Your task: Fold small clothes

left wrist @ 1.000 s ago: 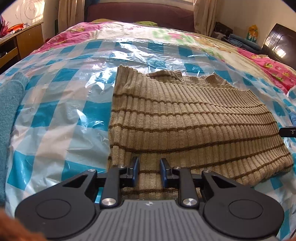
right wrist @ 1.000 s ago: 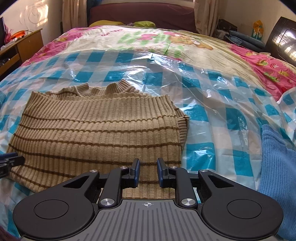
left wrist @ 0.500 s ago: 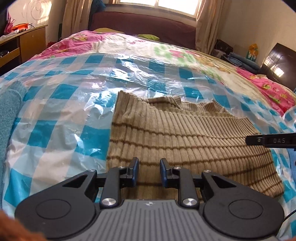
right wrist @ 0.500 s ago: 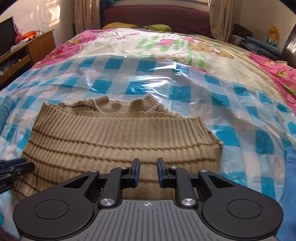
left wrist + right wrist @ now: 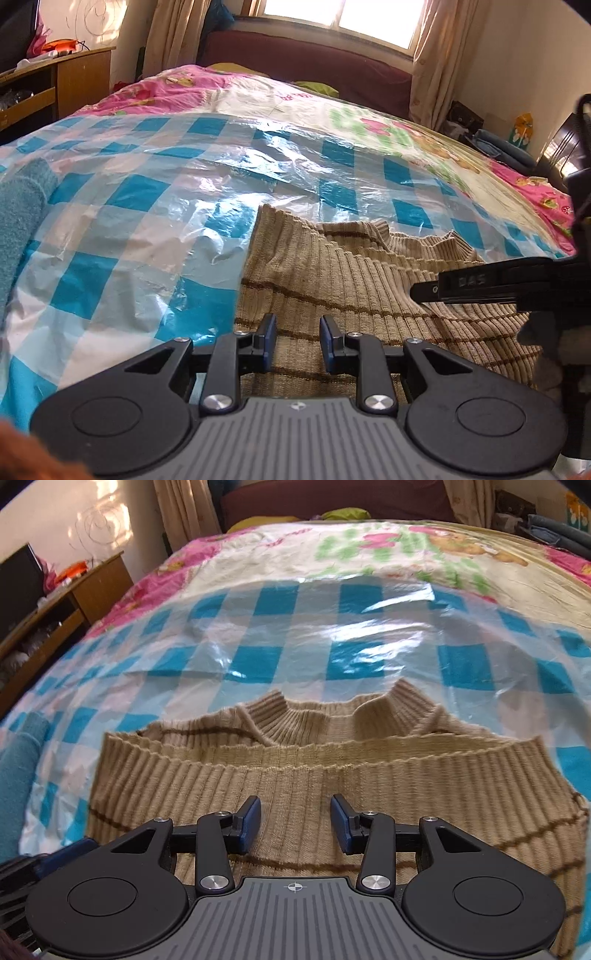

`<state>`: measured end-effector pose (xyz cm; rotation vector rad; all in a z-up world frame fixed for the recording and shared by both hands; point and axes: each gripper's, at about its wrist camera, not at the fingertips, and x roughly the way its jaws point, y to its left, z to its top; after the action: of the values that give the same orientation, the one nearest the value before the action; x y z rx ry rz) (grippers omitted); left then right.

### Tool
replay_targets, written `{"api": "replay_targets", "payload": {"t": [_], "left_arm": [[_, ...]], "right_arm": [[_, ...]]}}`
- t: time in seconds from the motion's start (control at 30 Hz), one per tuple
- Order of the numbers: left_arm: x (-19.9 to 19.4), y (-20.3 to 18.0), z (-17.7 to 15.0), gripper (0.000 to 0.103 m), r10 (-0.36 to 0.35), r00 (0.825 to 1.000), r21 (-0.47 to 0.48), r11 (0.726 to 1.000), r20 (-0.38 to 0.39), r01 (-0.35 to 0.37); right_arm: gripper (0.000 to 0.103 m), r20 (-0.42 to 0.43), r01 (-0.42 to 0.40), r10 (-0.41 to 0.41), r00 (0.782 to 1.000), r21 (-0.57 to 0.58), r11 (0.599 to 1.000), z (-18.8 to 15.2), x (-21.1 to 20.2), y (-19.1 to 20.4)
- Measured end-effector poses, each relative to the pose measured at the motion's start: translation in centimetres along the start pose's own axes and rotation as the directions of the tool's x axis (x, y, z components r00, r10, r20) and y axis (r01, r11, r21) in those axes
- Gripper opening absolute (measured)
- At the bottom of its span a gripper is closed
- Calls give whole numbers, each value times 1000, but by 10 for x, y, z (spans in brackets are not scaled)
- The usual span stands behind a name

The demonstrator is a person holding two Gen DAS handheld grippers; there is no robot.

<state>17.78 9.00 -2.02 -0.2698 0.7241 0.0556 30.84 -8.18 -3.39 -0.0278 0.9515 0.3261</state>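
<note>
- The tan ribbed sweater (image 5: 369, 775) lies flat on the checked plastic sheet (image 5: 155, 229) that covers the bed, collar toward the far end. Its hem edge appears folded up across the body to just short of the collar, so a fold looks already made.
- The plastic sheet probably serves as a smooth working layer over the floral bedspread (image 5: 369, 546), keeping the knit from catching on it.
- The left claw (image 5: 294, 341) hovers low over the sweater's left part, near its left edge, its blue pads apart with nothing between them; it seems placed to take that side.
- The right claw (image 5: 295, 821) hangs over the middle of the folded knit, pads spread wider and empty. In the left wrist view its finger (image 5: 480, 286) reaches in from the right, above the cloth.
- Both claws sitting over one garment suggests a two-handed side fold comes next.
- A teal knitted cloth (image 5: 18, 221) lies at the sheet's left edge, well apart.
</note>
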Motion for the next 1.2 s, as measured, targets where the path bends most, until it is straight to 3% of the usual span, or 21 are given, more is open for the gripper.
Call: {"api": "replay_targets", "payload": {"t": [0.03,0.07,0.13,0.37,0.53,0.63,0.87,1.03,1.07,1.13,1.2], "left_arm": [[-2,1,-1,31,1,1000,-4,1000,12,-1],[-4,3,-1,31,-3,1000,-10,1000,23,3],[-8,6,0,36,-8,999,-20,1000,49,9],[-14,10,0,41,4,991,-17,1000,131,-2],[4,21,-7,41,47,997,-47,998,55,-45],[9,26,-11,42,49,998,-55,997,41,-47],[5,27,-13,42,37,998,-57,998,49,-34],[10,30,-15,43,18,999,-64,998,32,-16],[11,31,-16,44,16,999,-70,997,29,-13],[11,32,-16,44,13,999,-74,997,31,-11],[8,31,-16,44,16,999,-67,998,33,-14]], "right_arm": [[18,5,17,-17,1000,-13,1000,0,3,2],[11,10,17,-16,1000,-17,1000,0,3,3],[4,31,-5,5,1000,3,1000,3,-3,1],[3,158,-26,14,987,76,997,21,-23,-4],[5,52,44,-47,998,51,998,12,17,-1],[12,89,21,-27,996,61,998,10,8,-2],[13,161,32,-39,986,44,999,-1,-36,-19],[13,86,158,-169,982,114,981,-28,-41,-65],[8,71,181,-191,979,126,975,-31,-37,-75],[3,60,186,-198,978,164,969,-33,-35,-86],[6,76,168,-185,980,196,966,-29,-44,-86]]}}
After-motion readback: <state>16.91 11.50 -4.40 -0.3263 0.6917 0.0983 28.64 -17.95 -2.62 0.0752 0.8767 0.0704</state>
